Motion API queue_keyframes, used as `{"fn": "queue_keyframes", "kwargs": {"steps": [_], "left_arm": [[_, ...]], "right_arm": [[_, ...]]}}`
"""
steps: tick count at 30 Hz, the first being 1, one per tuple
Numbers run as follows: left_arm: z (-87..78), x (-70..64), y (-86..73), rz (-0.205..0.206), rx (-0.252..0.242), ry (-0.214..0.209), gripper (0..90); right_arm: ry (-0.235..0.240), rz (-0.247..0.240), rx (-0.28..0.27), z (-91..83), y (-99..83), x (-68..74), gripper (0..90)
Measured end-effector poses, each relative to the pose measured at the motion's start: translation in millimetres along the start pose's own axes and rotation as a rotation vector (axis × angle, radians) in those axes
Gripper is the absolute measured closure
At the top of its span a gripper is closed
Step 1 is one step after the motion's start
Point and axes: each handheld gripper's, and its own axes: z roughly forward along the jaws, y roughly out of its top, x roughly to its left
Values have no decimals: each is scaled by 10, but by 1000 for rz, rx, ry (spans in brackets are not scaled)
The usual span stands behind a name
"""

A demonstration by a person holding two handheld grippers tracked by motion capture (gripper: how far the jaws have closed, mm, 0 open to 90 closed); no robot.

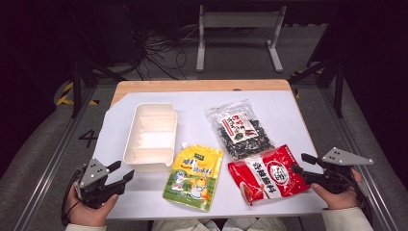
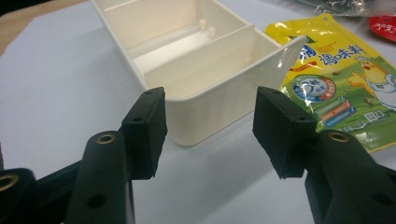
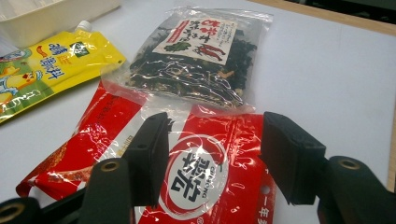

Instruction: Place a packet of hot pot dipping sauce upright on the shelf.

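Just ahead of the open right gripper (image 1: 299, 163) lies the red packet (image 1: 267, 173).

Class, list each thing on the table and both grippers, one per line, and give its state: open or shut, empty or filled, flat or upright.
Tray: upright, empty, no lid.
Yellow pouch: flat, cap on.
Clear bag: flat, sealed, full of dark dried bits.
Red packet: flat, sealed.
Left gripper: open, holding nothing, facing the tray.
Right gripper: open, holding nothing, at the red packet's edge.
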Motion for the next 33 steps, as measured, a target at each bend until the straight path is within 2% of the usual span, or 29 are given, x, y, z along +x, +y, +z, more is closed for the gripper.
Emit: {"fn": "queue_keyframes", "kwargs": {"steps": [2,7,12,18,20,24,26,33], "left_arm": [[4,31,-12,-14,5,-7,432],[-4,-9,24,1,2,6,421],[-11,-38,54,8,2,-5,413],[-44,-126,110,19,-18,-21,410],[-59,-167,142,29,-28,-29,410],[-53,-241,188,52,-28,-53,401],[-38,-269,208,67,-25,-65,396],[-5,-310,239,81,-24,-88,392]], "right_arm": [[1,5,0,-9,-8,-9,402],[15,31,14,-29,-25,-41,404],[19,46,74,-1,-39,-50,376],[-7,60,151,34,-57,-73,377],[-15,85,177,39,-70,-89,351],[6,138,225,71,-116,-127,327],[6,157,246,78,-133,-141,319],[-3,206,310,114,-209,-178,293]]}}
